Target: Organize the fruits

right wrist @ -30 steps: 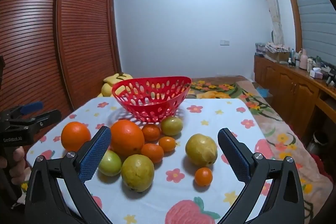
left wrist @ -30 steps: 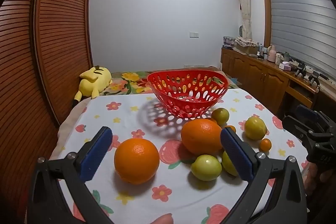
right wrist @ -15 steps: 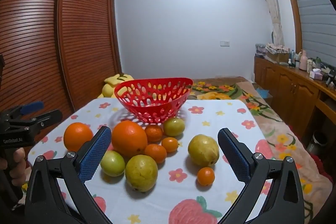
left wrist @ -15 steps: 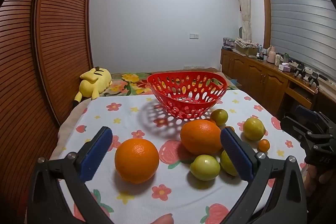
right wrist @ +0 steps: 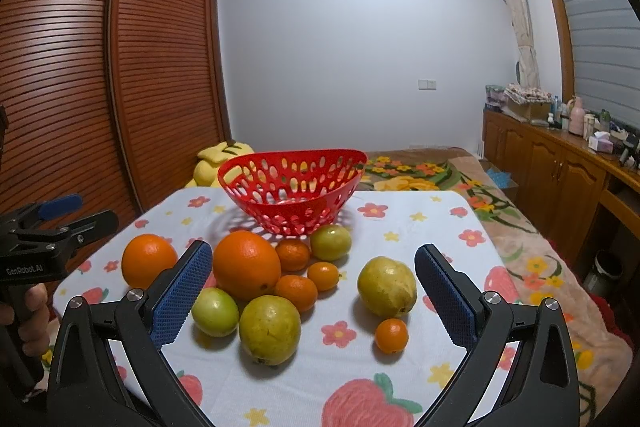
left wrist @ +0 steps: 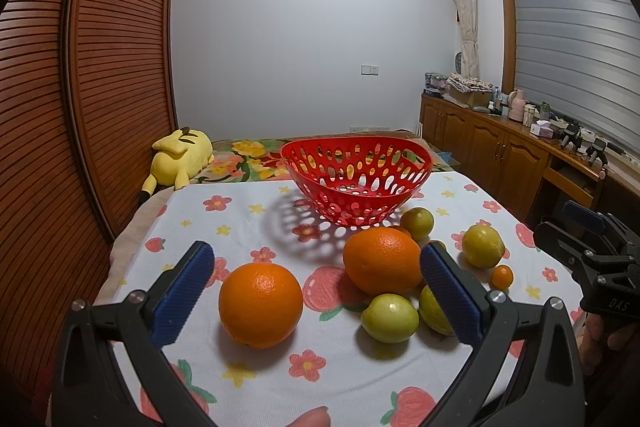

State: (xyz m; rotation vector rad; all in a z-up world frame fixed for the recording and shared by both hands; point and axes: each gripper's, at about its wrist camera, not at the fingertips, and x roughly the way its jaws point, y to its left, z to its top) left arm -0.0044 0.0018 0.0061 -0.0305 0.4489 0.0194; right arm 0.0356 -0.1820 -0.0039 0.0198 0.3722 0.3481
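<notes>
Straight ahead of both tools, at the far middle of the desk (right wrist: 420,379): red perforated basket (right wrist: 292,187), upright, nothing visible inside. Just short of it, clustered fruit on the flowered cloth: large orange (right wrist: 246,265), small oranges, green fruits. Between the blue pads of the left tool (left wrist: 316,291), untouched: lone orange (left wrist: 260,305). Between the pads of the right tool (right wrist: 314,287): yellow-green pear (right wrist: 386,287), tiny orange (right wrist: 391,335), neither gripped. Both tools spread wide, holding nothing. Against a second ago: fruit unmoved, right tool's view slightly nearer the basket, left tool's view much the same.
</notes>
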